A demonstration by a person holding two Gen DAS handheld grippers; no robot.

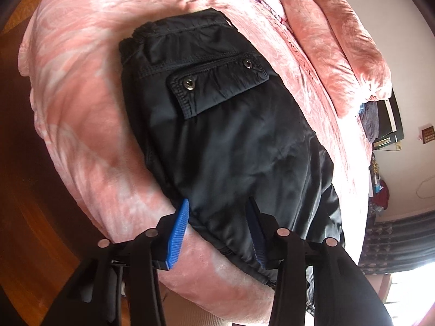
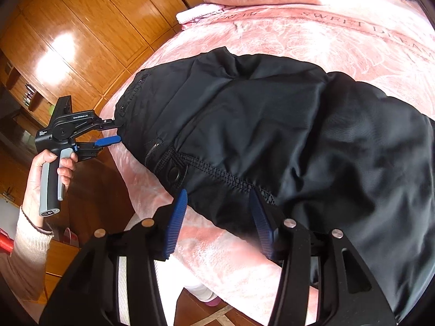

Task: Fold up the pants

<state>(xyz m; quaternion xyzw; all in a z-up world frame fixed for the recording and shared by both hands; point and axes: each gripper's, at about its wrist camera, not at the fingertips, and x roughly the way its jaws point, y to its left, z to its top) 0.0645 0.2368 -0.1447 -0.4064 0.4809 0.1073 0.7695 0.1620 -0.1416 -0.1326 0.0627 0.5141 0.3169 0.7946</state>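
Both tongs are sitting at the near edge of the pants [image 1: 217,135], about to pinch for a fold; next move needs both to clamp & lift together. L gripper [image 1: 217,217] is part open w/ fabric between its jaws, grip unclear. R gripper [image 2: 220,212] likewise, hem between. Beyond them the pants are lying on the pink bedspread [image 1: 81,81]

- You face a bed [image 2: 312,35] covered by a pink patterned blanket; a folded pink quilt [image 1: 350,43] lies at its far end.
- Wooden wardrobe doors [image 2: 89,27] stand beside the bed and reflect bright light.
- The floor [image 1: 30,212] is polished wood.
- The wall [image 1: 416,62] is pale.
- A dark patterned curtain [image 1: 399,239] hangs beside a bright window [image 1: 410,285].
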